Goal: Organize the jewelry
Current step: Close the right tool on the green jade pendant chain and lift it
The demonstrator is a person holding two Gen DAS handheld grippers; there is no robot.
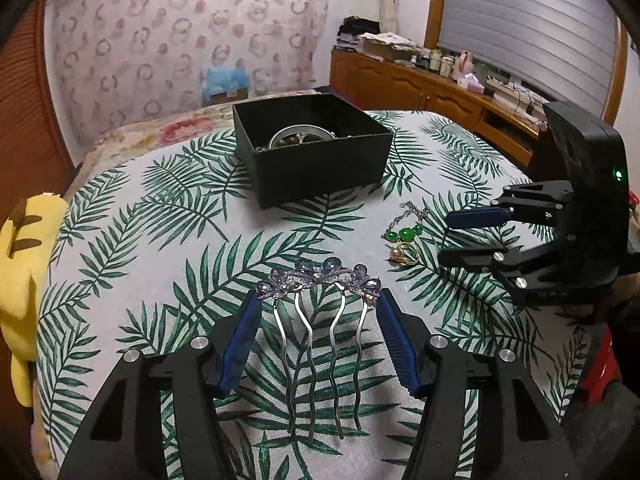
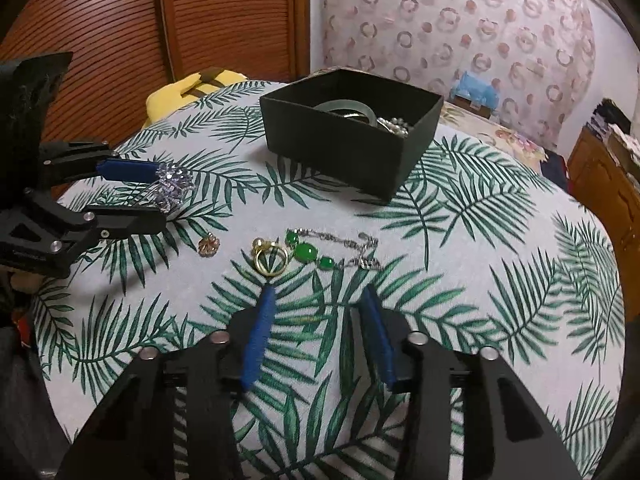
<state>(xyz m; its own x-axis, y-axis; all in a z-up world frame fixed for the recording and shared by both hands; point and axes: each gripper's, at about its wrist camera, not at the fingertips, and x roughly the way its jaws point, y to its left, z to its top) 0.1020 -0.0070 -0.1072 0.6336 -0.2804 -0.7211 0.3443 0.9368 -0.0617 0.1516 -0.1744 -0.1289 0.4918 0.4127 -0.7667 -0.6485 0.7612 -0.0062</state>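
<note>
Left gripper (image 1: 318, 296) pinches the comb (image 1: 320, 320) by its jewelled ends, box (image 1: 320, 168) at 12 o'clock: next, carry it there. Right gripper (image 2: 320, 292) is spread, empty, behind the ring (image 2: 271, 260).

A bedroom in a home. Wallpaper (image 1: 180, 40) with pink ring pattern; floral bedding (image 1: 168, 132) behind a leaf-print cloth (image 1: 160, 208). Slatted wooden wardrobe doors (image 2: 200, 20). Low wooden cabinet (image 1: 420, 88) under a shuttered window (image 1: 528, 28), its top crowded with bottles and folded clothes.
</note>
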